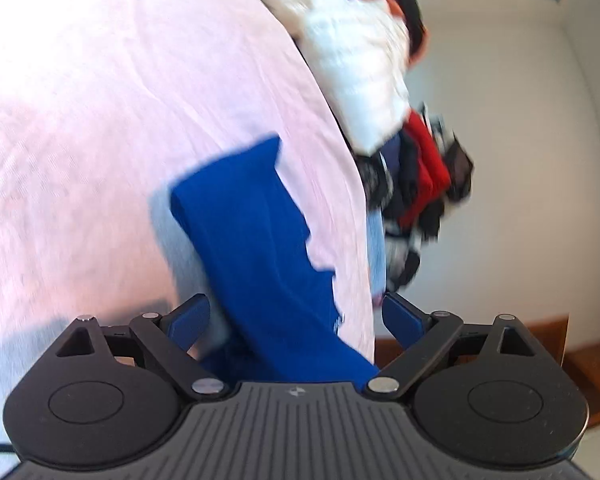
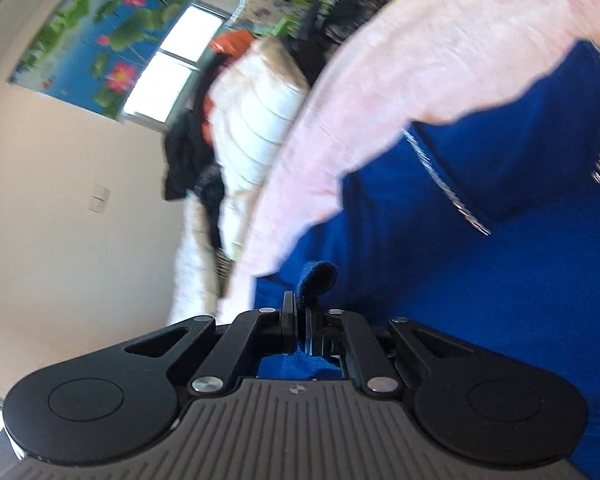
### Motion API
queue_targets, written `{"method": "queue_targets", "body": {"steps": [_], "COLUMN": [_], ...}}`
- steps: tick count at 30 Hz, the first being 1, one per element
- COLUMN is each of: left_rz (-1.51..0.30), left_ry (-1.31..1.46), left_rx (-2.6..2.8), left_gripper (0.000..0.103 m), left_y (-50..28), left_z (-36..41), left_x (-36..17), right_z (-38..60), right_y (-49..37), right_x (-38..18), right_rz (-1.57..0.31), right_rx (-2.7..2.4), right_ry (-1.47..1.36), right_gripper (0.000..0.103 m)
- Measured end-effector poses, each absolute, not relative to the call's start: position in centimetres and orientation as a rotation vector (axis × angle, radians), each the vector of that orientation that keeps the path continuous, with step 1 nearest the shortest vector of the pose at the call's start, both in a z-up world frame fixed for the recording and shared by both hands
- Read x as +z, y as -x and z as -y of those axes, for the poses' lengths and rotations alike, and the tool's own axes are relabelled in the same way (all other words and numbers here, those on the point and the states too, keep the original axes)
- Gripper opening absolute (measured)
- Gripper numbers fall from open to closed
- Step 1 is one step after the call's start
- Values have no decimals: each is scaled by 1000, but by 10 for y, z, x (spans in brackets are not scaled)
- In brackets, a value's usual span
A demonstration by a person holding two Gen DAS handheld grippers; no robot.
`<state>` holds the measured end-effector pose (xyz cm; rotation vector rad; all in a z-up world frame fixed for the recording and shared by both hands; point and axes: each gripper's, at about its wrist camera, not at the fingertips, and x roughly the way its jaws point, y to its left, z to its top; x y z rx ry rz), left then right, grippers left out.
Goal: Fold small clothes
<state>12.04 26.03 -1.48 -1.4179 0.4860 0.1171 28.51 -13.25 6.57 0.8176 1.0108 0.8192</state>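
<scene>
- Left wrist view: my left gripper (image 1: pixel 296 320) stands wide, its pads clear of the blue garment (image 1: pixel 256 240) that lies between them on the pink sheet (image 1: pixel 100 120). I should close on an edge before lifting.
- Right wrist view: my right gripper (image 2: pixel 301 320) is pinched on a fold of the blue garment (image 2: pixel 460 280); keep the hold firm and pull the cloth flat.

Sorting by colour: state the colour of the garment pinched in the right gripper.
Royal blue garment, clearest in the right wrist view.

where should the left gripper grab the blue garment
Take the blue garment by its near edge, coming in low from the pink sheet side. The cloth already runs between the left gripper's open jaws. The right gripper pinches another edge.
</scene>
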Motion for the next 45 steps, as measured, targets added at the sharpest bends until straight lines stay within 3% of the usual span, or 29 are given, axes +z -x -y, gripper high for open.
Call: {"method": "queue_targets", "body": {"steps": [10,12,14,17,18,20,29,34,39,42,45], "left_rz": [-515,-531,-541,-574,-579,-580,-561,-657,-807,-806,-782], "left_ry": [1528,1535,1531,1533,1526,1496,1305,1271,1250,1223,1178], "left_rx": [204,206,215,241,242,224,27,11,90,73,49], "left_gripper": [90,56,31,29,18,11,6,6,6,6,6], "left_y": [-153,-159,-164,-172,-175,-182,-198,-198,-203,-201,-202], "left_z": [-271,-271,-271,-271,-270,-265,-214,-185,-168,-163,-161], "left_x": [-32,-33,-34,-36,-34,-26,27,4,-33,-31,-19], "right_z": [140,144,149,161,165,176,260,315,340,341,347], "right_y": [-303,-304,-304,-303,-304,-304,-298,-284,-281,-279,-272], "right_x": [125,130,134,142,144,150,154,116,45,17,19], "right_rz": [-904,-893,-879,-846,-834,-804,-688,-699,-834,-892,-837], "right_rx": [940,941,943,944,942,935,813,681,522,459,487], "right_ry": [-891,-891,-893,-904,-909,-915,-960,-1006,-1024,-1003,-1043], "right_gripper": [9,9,9,9,9,9,9,9,9,9,9]}}
